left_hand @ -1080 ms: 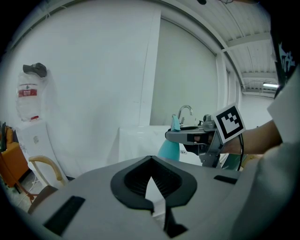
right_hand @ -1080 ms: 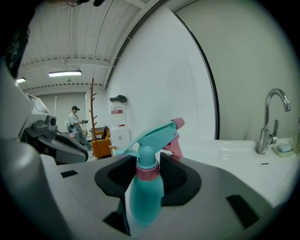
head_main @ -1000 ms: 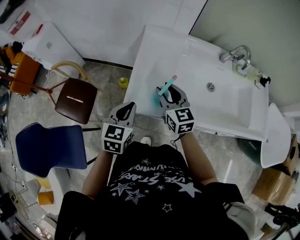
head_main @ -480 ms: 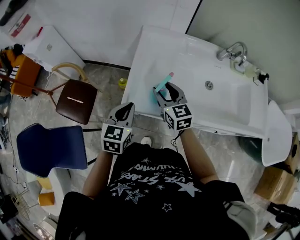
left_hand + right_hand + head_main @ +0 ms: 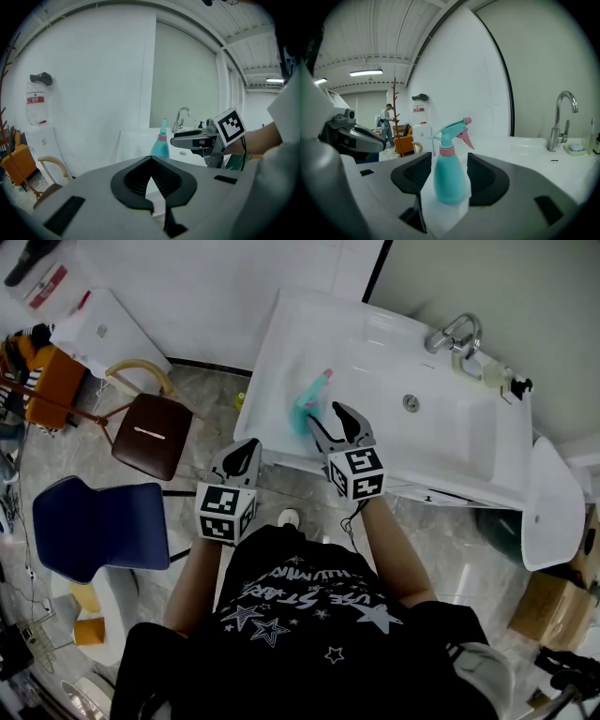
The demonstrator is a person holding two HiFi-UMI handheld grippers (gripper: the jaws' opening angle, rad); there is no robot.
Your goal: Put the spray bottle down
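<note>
A teal spray bottle (image 5: 305, 409) with a pink nozzle stands upright on the left rim of the white sink (image 5: 450, 442). My right gripper (image 5: 330, 420) is just behind it, jaws opening. In the right gripper view the bottle (image 5: 450, 176) sits between the jaw tips (image 5: 449, 161) with a gap on each side, so the pads do not press it. My left gripper (image 5: 246, 454) hangs off the sink's front edge, shut and empty; its tips (image 5: 151, 159) meet. The left gripper view shows the bottle (image 5: 160, 146) and the right gripper (image 5: 197, 138) beyond.
A chrome tap (image 5: 455, 334) and a soap dish (image 5: 492, 376) are at the sink's far end. On the tiled floor to the left stand a brown chair (image 5: 155, 437) and a blue chair (image 5: 98, 526). A person (image 5: 386, 123) stands far off in the room.
The right gripper's jaws have spread and let go of the spray bottle, then drawn back a little. The bottle now stands free on the rim. The left gripper edged toward the sink.
</note>
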